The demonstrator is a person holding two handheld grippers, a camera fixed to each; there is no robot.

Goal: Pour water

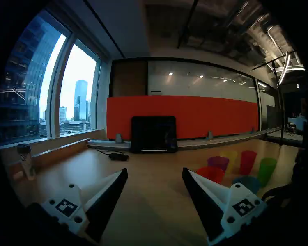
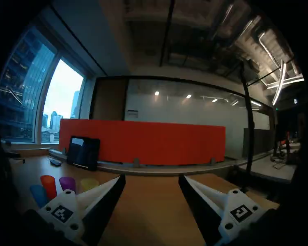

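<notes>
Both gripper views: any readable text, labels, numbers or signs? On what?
None legible.
White sign on the glass wall: too small to read.
Bottle by the window: too blurred to read.
Markers on the left hand-held gripper and right hand-held gripper: coded squares, no letters.

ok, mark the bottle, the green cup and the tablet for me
bottle (image 1: 27, 166), left gripper view, on its body below the cap.
green cup (image 1: 267, 171), left gripper view, on its side wall.
tablet (image 1: 154, 133), left gripper view, middle of its dark screen.
</notes>
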